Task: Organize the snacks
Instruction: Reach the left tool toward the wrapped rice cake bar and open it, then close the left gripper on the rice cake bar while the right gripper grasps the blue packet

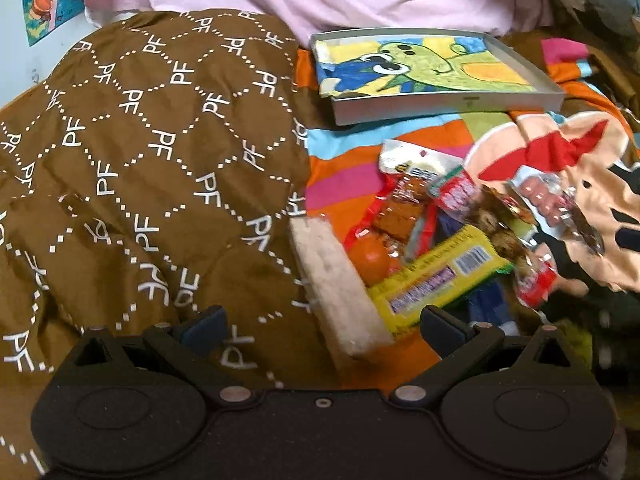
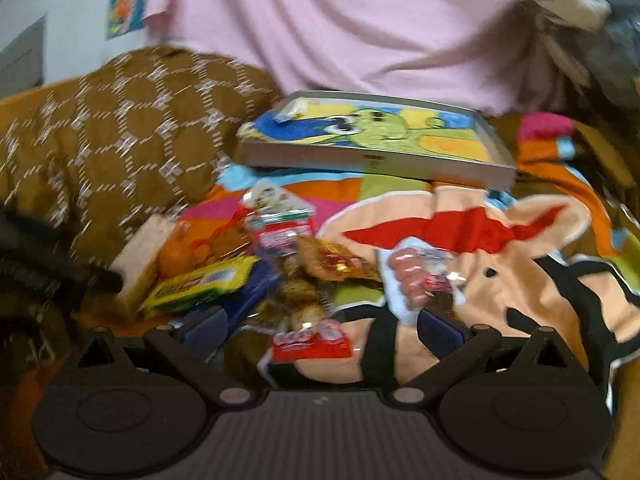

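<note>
On Striped Bedspread: Snack Pile

Lay heaped: yellow bar (image 1: 434, 276), orange fruit (image 1: 370, 258), pale wafer block (image 1: 336, 288), red-wrapped packets (image 2: 310, 344). Sat behind, apart: grey tray (image 1: 448, 106). Lay leftward: brown quilt (image 1: 140, 160). Hovered near, jaws spread, empty: left gripper (image 1: 320, 326), right gripper (image 2: 322, 328).

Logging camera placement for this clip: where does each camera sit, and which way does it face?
Left wrist: on the left gripper, open, low over the bed, facing the snack pile and shallow tray; its own fingers show.
Right wrist: on the right gripper, open, facing the same pile from further right; its fingers show, and a dark object, possibly the other gripper, at the left edge.
Shared: yellow bar, tray, brown quilt.
</note>
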